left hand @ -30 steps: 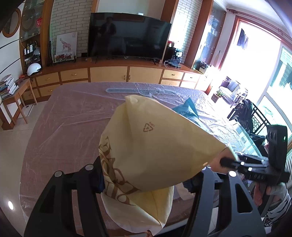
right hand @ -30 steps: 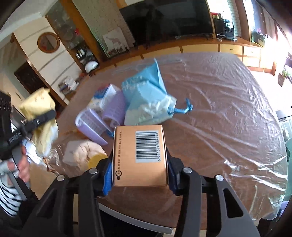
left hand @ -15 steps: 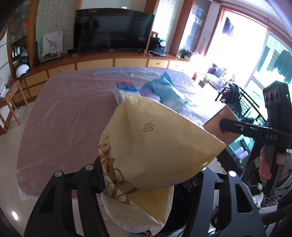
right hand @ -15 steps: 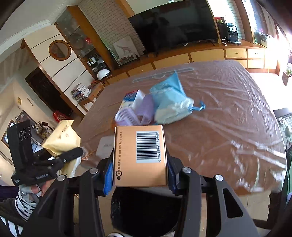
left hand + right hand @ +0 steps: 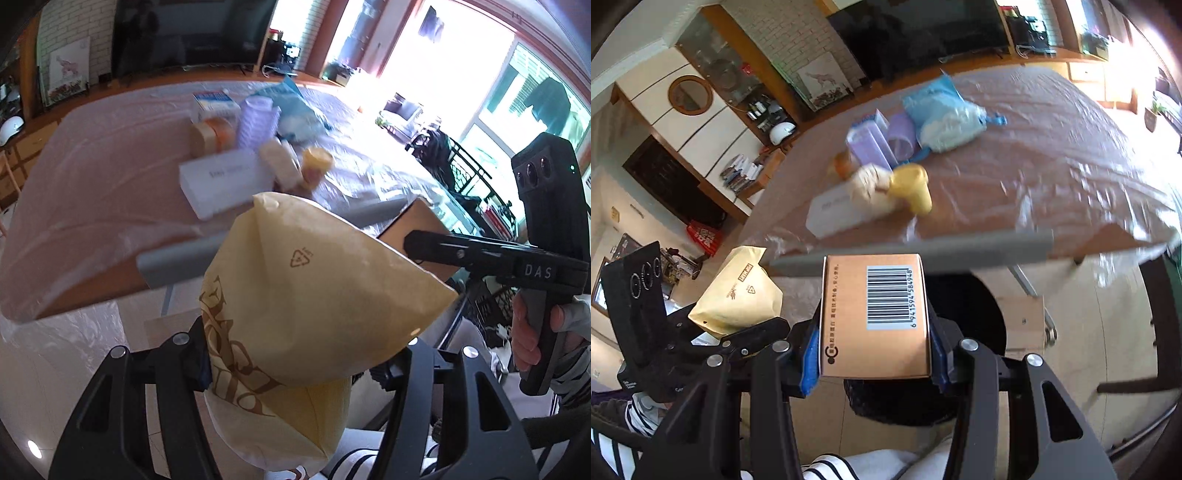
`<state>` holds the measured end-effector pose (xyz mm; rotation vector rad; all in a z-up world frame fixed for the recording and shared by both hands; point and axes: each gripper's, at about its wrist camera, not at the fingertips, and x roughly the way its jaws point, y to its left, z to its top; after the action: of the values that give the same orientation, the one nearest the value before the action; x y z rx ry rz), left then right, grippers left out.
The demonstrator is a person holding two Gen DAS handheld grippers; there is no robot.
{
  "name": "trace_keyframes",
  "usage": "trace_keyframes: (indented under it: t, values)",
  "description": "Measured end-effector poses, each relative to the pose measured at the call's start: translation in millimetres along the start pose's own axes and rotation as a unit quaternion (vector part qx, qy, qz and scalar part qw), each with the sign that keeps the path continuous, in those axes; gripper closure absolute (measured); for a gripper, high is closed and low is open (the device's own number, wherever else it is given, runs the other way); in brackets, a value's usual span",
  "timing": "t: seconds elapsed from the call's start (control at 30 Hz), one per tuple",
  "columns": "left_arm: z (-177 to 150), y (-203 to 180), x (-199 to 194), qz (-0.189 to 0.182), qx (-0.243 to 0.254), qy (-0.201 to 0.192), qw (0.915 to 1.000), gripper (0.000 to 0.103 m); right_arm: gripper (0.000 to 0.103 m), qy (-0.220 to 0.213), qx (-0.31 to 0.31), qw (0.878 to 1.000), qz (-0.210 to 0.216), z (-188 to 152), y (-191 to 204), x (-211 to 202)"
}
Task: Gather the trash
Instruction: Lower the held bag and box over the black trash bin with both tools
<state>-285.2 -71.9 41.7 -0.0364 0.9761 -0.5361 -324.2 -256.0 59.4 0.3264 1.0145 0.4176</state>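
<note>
Left tool (image 5: 306, 354): jaws closed on a crumpled pale-yellow paper bag with brown print (image 5: 306, 295), held off the table, past its near edge. Right tool (image 5: 873, 354): blue pads clamped on the sides of a tan cardboard box with a barcode label (image 5: 875, 314), also clear of the near edge, above a black round bin (image 5: 964, 314) on the floor.

Both tools sit side by side; the right tool's finger (image 5: 461, 254) lies just beside the bag.

Table with clear plastic sheet over brown cloth (image 5: 1052, 147): remaining trash clustered toward the middle. A white flat carton (image 5: 831, 214) lies nearest the near edge, a yellow cup on its side (image 5: 912, 188) touching a crumpled beige wrapper (image 5: 868, 184), then a lilac ribbed container (image 5: 868, 147) and a light-blue plastic bag (image 5: 942, 114) farther back.
</note>
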Motion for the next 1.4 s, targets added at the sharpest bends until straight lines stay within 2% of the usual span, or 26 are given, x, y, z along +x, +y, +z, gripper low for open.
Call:
trace_keyframes:
  t: [0.3, 0.5, 0.9, 1.4]
  values:
    - [-15, -13, 38, 0.015, 0.021, 0.043, 0.9987, 0.041, 0.058, 0.033, 0.021, 0.998, -0.04, -15, -17, 35]
    - [-18, -13, 66, 0.029, 0.003, 0.057, 0.9979, 0.041, 0.058, 0.047, 0.012, 0.996, -0.072, -15, -33, 58]
    - [-24, -15, 106, 0.056, -0.015, 0.087, 0.9945, 0.041, 0.058, 0.069, 0.002, 0.993, -0.092, -18, -46, 93]
    - [-20, -21, 128, 0.076, -0.014, 0.107, 0.9913, 0.041, 0.058, 0.088, -0.024, 0.99, -0.11, -21, -47, 115]
